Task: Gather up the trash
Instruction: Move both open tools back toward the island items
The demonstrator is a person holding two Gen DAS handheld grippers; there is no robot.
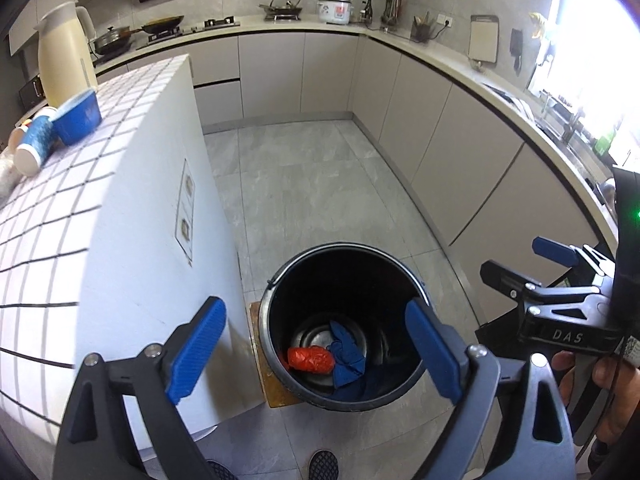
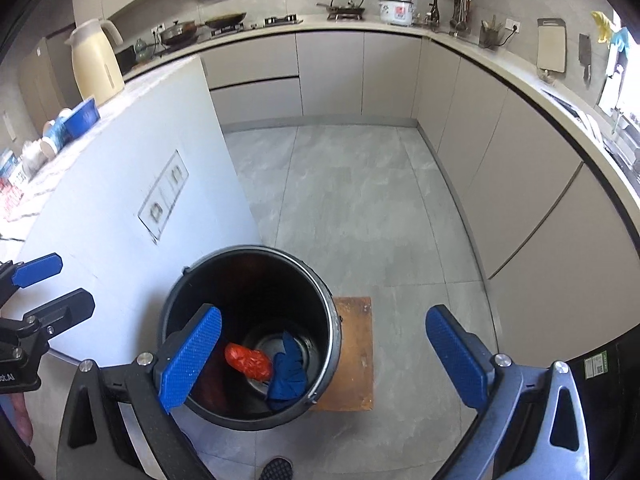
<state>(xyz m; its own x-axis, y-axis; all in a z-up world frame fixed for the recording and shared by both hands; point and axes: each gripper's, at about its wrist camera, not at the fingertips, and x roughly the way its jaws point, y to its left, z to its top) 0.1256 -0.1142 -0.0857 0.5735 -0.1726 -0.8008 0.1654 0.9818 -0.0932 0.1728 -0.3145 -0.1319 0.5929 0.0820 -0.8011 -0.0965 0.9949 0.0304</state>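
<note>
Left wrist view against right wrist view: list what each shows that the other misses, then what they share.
Only the left wrist view: the island's white tiled top up close, and the right tool beside it, open.

Only the right wrist view: yellow and blue gloves hanging by the window, and the left tool at the left edge, open.

Both: the black bucket on a brown board, holding a red bag and a blue cloth; the cream jug; blue cups.

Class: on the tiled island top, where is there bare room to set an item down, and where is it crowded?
Bare tiles run along the island top from the blue bowl to its near edge. The far-left end is crowded: cream jug, blue bowl and tipped paper cups sit bunched together.
</note>
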